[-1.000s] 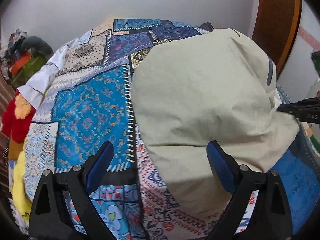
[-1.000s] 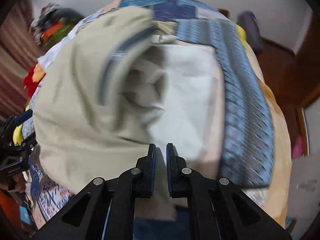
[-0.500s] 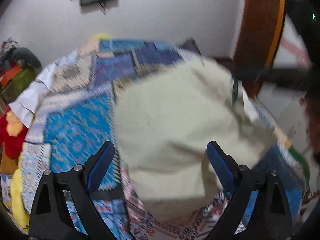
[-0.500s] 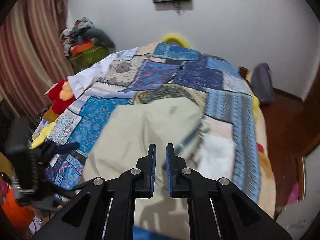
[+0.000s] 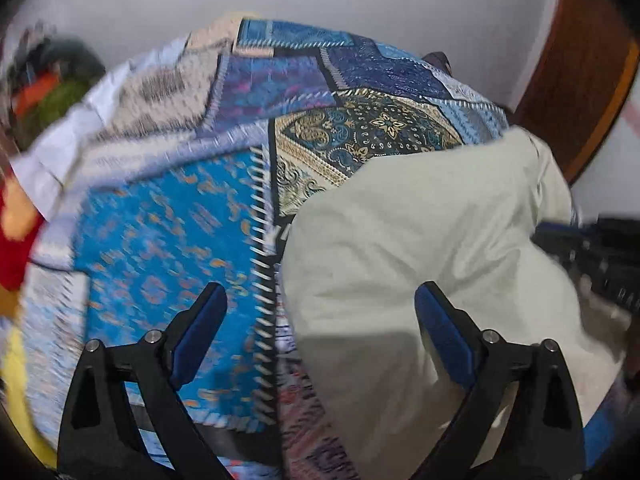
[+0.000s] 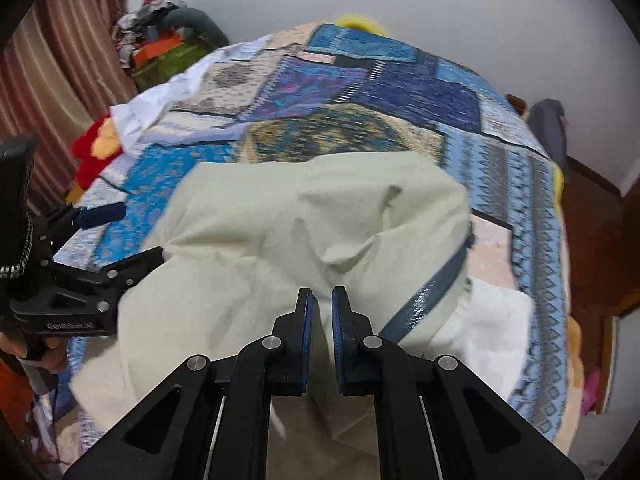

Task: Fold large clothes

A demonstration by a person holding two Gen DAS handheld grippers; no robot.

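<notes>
"GenRobot.AI" lettering on left tool (image 6: 116, 236), just spread wide, empty, right tool (image 6: 321, 300) together, nothing gripped, beige garment (image 6: 280, 232) below.

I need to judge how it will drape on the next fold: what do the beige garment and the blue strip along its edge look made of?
The beige garment looks like thin woven cloth, matte, probably cotton or a blend: it buckles in soft creases. The blue strip looks smoother with a slight sheen, perhaps a synthetic trim; blur leaves that open.

Matt beige cloth garment (image 6: 304, 224) (glossy blue strap (image 6: 432, 296)) on a printed patchwork cotton-like bedspread (image 5: 168, 240)
</notes>
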